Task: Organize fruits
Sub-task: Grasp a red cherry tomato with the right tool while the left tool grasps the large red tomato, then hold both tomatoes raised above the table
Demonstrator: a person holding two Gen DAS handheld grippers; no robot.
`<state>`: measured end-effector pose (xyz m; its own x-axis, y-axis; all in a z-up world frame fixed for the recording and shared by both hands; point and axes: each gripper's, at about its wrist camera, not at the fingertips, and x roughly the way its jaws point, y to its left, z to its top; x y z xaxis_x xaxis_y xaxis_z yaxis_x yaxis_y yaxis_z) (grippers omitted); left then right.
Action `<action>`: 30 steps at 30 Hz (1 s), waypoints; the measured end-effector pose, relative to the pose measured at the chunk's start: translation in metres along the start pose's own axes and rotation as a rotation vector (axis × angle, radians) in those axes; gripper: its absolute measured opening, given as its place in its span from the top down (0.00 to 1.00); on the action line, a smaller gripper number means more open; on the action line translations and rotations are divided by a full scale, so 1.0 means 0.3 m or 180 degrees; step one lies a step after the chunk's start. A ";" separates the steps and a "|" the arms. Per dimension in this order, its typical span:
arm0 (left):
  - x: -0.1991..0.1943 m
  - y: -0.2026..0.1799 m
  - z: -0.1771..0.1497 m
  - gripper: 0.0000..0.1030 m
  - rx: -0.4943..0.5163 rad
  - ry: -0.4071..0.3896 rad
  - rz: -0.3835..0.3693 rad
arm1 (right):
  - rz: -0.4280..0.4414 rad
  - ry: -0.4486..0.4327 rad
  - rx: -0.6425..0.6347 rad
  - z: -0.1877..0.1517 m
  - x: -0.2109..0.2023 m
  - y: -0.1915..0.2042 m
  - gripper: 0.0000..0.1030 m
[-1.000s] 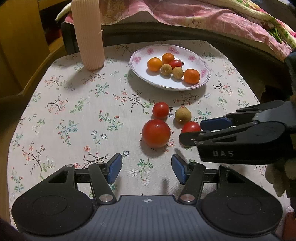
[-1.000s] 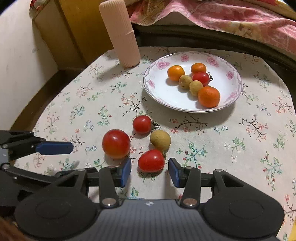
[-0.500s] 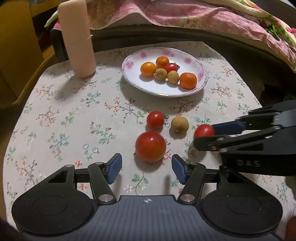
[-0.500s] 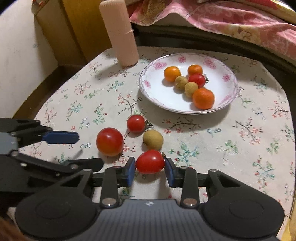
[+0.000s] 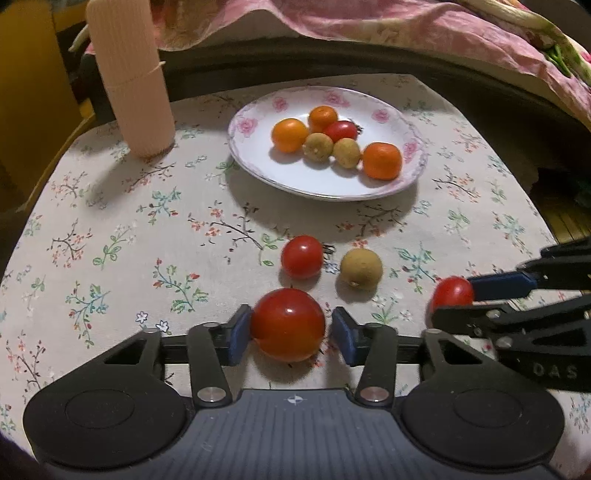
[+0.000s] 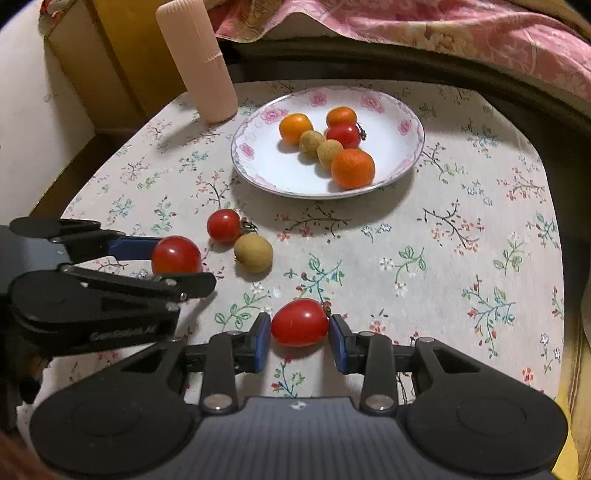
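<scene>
1. My left gripper (image 5: pixel 288 334) has its jaws closing around the large red tomato (image 5: pixel 288 324). The left blue pad touches the tomato's side; a thin gap shows at the right pad, so it is not yet pinched.
2. My right gripper (image 6: pixel 300 336) has its jaws pinching the oval red tomato (image 6: pixel 300 322), both blue pads pressed against its sides, near the front of the surface (image 6: pixel 461 258).
3. From the left wrist camera the right gripper enters at the right edge, the oval tomato showing between its blue pads.
4. Two fruits lie loose on the floral cloth between the grippers and the plate (image 5: pixel 258 162): a small cherry tomato (image 5: pixel 302 256) with its stem, and just beside it, to its right, a tan longan (image 5: pixel 361 268). They look close, but I cannot tell whether they touch.
5. The white plate with pink roses on the rim sits toward the back of the surface. It holds three orange citrus fruits, one cherry tomato and two longans, bunched together.
6. A tall ribbed pink cylinder (image 5: pixel 129 74) stands upright at the back left of the surface, well apart from the plate.
7. A pink floral blanket (image 6: pixel 443 33) lies on the bed behind the surface.
</scene>
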<state>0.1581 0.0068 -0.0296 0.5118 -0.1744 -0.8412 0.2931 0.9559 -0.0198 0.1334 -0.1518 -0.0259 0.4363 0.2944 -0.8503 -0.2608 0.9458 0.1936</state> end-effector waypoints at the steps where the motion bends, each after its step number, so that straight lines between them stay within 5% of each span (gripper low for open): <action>1: -0.001 0.003 0.001 0.52 -0.0003 0.0006 -0.0004 | -0.0002 -0.0003 -0.0008 0.000 -0.001 0.000 0.60; 21: -0.077 -0.021 -0.110 0.49 0.0294 0.0173 -0.0191 | 0.0130 0.0142 -0.0473 -0.069 -0.001 0.070 0.60; 24: -0.077 -0.016 -0.106 0.37 0.0283 0.0171 -0.0193 | 0.0168 0.0139 -0.0439 -0.065 0.001 0.060 0.59; 30: -0.080 -0.017 -0.102 0.29 0.0330 0.0173 -0.0189 | 0.0131 0.0149 -0.0505 -0.068 -0.005 0.069 0.45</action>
<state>0.1196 0.0133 -0.0260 0.4475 -0.2141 -0.8683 0.4048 0.9143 -0.0169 0.1099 -0.1356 -0.0306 0.3827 0.3221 -0.8659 -0.4121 0.8984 0.1520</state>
